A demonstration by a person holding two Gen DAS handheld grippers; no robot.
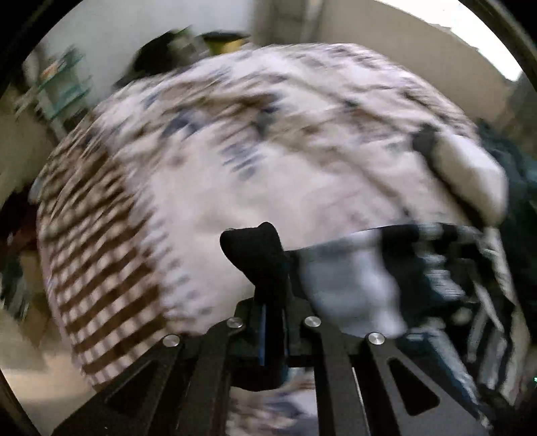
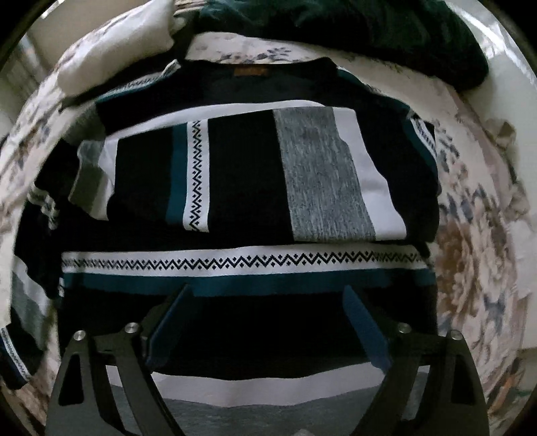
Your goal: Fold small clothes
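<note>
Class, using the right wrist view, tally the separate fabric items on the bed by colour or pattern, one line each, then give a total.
Striped navy, teal, white and grey garment: 1
Dark green cloth: 1
White cloth: 1
Floral bedsheet: 1
Total: 4
</note>
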